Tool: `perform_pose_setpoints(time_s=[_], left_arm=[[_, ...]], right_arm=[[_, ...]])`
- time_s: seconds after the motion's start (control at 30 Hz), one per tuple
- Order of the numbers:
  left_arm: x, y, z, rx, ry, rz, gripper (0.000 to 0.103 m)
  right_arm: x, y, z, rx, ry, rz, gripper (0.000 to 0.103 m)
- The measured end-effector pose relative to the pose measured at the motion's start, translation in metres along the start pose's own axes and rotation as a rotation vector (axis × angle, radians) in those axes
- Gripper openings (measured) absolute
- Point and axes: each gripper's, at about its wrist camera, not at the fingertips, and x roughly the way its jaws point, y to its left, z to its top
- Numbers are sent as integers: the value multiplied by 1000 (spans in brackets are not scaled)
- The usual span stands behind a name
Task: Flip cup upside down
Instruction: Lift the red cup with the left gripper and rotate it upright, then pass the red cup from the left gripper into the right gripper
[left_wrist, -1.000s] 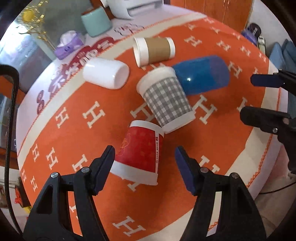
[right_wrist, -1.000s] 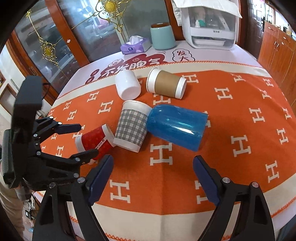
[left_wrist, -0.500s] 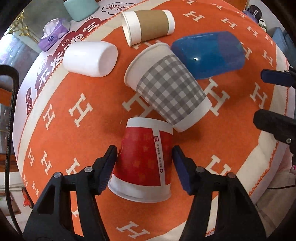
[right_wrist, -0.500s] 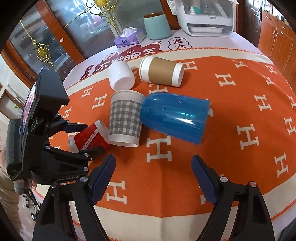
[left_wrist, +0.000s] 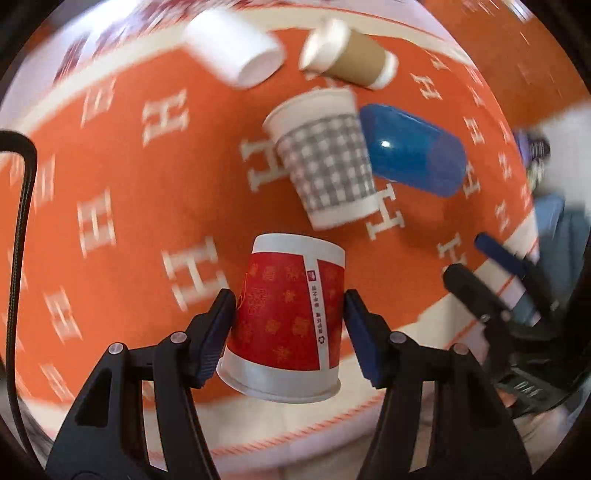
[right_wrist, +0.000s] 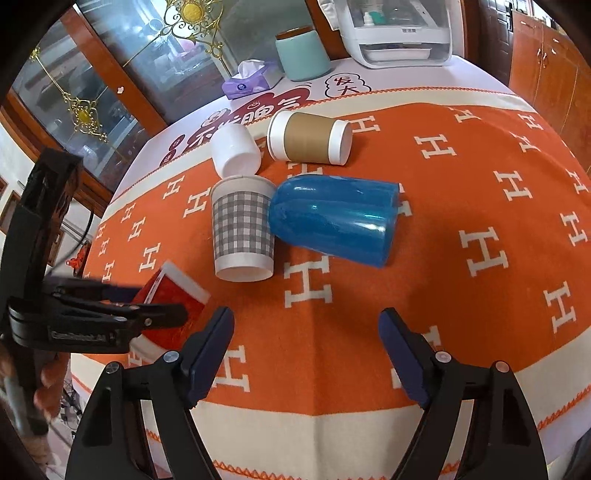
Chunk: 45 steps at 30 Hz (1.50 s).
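Left claw (left_wrist: 288, 325) first: we've got its pads pinched onto the red cup (left_wrist: 286, 321), one on each side of the wall, near the front-left edge of the counter (right_wrist: 480, 206). We read this as the grasp-and-lift step, with the cup apparently clear of the orange cloth, though the blur makes contact hard to call. The cup's long axis runs away from us along the fingers: wide rim nearest the camera, narrow base pointing toward the middle of the counter. From the right wrist view it looks tilted, base end up. Next we'd need a wrist roll to bring the rim face down, then a level set-down on bare cloth.

Moving right, the checked cup (right_wrist: 242, 229) lies on its side with the blue tumbler (right_wrist: 332, 218) touching it; behind them, a white cup (right_wrist: 236, 151) and brown-sleeved cup (right_wrist: 310, 138), also lying down. We'd keep clear of the checked one.

Right claw (right_wrist: 306, 354) hangs spread wide, gripping nothing, over the front edge.
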Motion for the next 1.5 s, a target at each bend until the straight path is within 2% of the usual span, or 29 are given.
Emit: perform_pose_setpoints(time_s=[0.07,0.23,0.37,0.53,0.7,0.93,1.1,1.5], left_arm=[[2,8,-13,-114,8,-63,57],[14,13,-45,-320,-16,-179,58],[27,11,-63,-412,-58,-200,58],[39,13,-65,-479,-111,-208,58],[45,5,-68,-455,-142,-191,58],[38,-11,-64,-368,-150,-158,60],[26,-12,-67,-332,-156,-153,67],[-11,-7,-89,-236,-244,-92,67]], right_arm=[[-2,-2,-2,2,-1,1,82],[-6,-7,-9,11,-1,-2,82],[-8,-12,-13,16,1,-8,82],[-9,-20,-19,25,10,-19,82],[-8,-24,-23,34,21,-20,82],[-10,-20,-25,28,21,-13,82],[-10,-18,-24,24,21,-15,82],[-20,-8,-25,-4,13,-5,82]])
